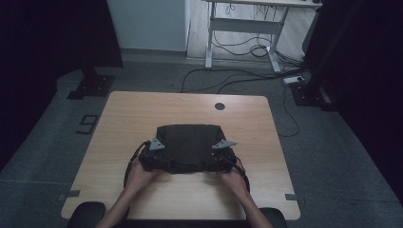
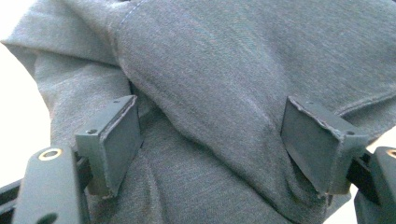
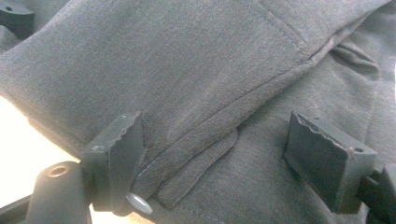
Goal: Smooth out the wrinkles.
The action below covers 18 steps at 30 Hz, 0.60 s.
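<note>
Low over the table, both hands rest spread claws against the dark garment.

Dark garment on wooden table

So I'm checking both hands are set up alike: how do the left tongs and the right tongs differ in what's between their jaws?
The left tongs straddle a rounded, bunched fold of the dark garment, with a hem off to one side; the right tongs straddle a flatter stitched seam with a small fabric tab. A metal button sits by one right pad, none by the left. Both stand open over the cloth at its near edge.
</note>
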Each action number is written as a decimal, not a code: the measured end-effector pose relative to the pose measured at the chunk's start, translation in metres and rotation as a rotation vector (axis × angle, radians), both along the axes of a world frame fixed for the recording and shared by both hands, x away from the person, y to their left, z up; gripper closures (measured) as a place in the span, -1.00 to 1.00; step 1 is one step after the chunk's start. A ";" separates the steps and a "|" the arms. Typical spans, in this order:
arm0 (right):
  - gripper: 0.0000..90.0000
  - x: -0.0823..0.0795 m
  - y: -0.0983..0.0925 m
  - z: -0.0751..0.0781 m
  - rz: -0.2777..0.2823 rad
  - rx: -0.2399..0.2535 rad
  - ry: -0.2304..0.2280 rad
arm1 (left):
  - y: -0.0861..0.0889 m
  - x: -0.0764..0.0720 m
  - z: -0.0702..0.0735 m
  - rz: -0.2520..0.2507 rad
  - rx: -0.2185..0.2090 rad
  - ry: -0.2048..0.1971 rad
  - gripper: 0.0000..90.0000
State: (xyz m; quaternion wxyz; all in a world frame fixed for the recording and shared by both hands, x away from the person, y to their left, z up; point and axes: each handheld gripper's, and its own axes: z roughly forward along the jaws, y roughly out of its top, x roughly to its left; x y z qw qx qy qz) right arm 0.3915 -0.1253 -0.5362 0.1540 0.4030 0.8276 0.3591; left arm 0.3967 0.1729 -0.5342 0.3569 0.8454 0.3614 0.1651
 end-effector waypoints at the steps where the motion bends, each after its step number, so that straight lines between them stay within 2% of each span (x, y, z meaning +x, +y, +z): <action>1: -0.57 0.002 0.001 0.000 -0.002 0.004 0.000 | 0.000 0.002 0.000 0.003 0.004 -0.001 -0.56; 11: -0.57 0.030 0.006 -0.003 -0.033 0.031 0.005 | 0.005 0.034 -0.002 0.016 -0.005 -0.015 -0.57; 15: -0.57 0.038 0.006 -0.003 -0.043 0.036 0.011 | 0.005 0.041 -0.001 0.018 -0.007 -0.008 -0.57; 18: -0.57 0.041 0.006 -0.003 -0.040 0.042 0.016 | 0.005 0.041 -0.001 0.019 -0.015 -0.007 -0.58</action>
